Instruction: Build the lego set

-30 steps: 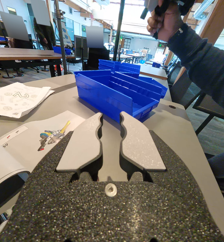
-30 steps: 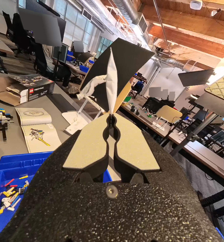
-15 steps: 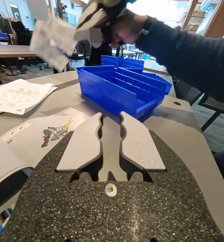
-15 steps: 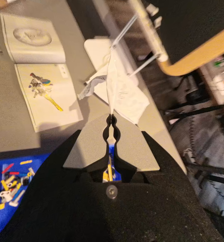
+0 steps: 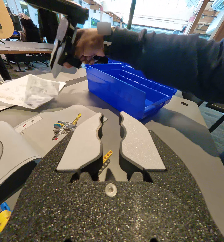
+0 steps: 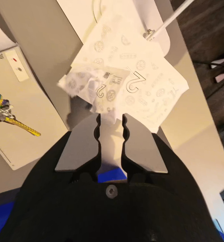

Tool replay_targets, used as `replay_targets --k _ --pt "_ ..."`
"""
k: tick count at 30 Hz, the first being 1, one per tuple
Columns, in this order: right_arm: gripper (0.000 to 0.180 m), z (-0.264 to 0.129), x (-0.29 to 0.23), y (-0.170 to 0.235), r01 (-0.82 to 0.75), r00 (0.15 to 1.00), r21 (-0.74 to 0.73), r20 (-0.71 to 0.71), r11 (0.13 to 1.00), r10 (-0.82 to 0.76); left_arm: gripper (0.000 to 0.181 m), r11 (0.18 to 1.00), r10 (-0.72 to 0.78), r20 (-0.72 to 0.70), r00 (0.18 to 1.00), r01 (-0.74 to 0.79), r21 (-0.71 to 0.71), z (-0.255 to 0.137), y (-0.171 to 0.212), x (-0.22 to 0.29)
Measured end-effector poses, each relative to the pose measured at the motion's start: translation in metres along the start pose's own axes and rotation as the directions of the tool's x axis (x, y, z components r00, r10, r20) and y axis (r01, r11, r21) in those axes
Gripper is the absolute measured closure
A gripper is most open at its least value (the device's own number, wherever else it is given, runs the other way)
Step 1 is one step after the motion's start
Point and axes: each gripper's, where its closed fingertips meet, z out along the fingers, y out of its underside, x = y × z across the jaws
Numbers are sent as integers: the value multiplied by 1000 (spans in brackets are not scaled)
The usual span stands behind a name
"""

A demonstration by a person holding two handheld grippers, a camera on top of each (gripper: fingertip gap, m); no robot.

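beneath the gaping right tongs [image 6: 110,115], blurred crumpled paper bag [image 6: 95,90]; left tongs [image 5: 111,115] parted, empty

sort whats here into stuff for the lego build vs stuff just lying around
For the build:
- open instruction booklet
- yellow beam under the left gripper
- blue parts bin

Lying about:
- empty paper bags below the open right gripper
- white stand base
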Motion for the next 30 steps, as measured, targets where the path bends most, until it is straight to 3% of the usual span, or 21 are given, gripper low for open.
replay_targets --k 4,7,10,13,17,20,25,30 --pt "134 -48 -14 12 62 994 40 -97 997 -57 158 1000 -2 -2 1000 2 7 -2 -3 1" --pt "136 -98 -66 25 128 990 122 -72 984 -120 158 999 -6 -85 996 4 -33 -3 -1 14" --pt "144 -140 -133 50 212 977 189 -38 959 -209 155 983 -4 -263 965 -44 -176 -4 17 45" --pt "147 -161 -202 83 264 961 233 20 936 -276 148 900 69 -433 899 -244 -362 -17 55 80" --pt "148 -156 -285 124 279 931 300 146 912 -333 143 699 204 -557 805 -518 -494 -35 112 102" --pt "148 -133 -326 150 281 903 328 226 902 -364 140 610 234 -598 766 -595 -523 -34 127 108" --pt "148 -107 -350 160 196 889 411 308 890 -338 145 558 260 -665 701 -671 -489 -29 128 112" --pt "148 -87 -347 169 153 894 411 329 899 -303 170 572 208 -701 682 -666 -478 -31 132 118"
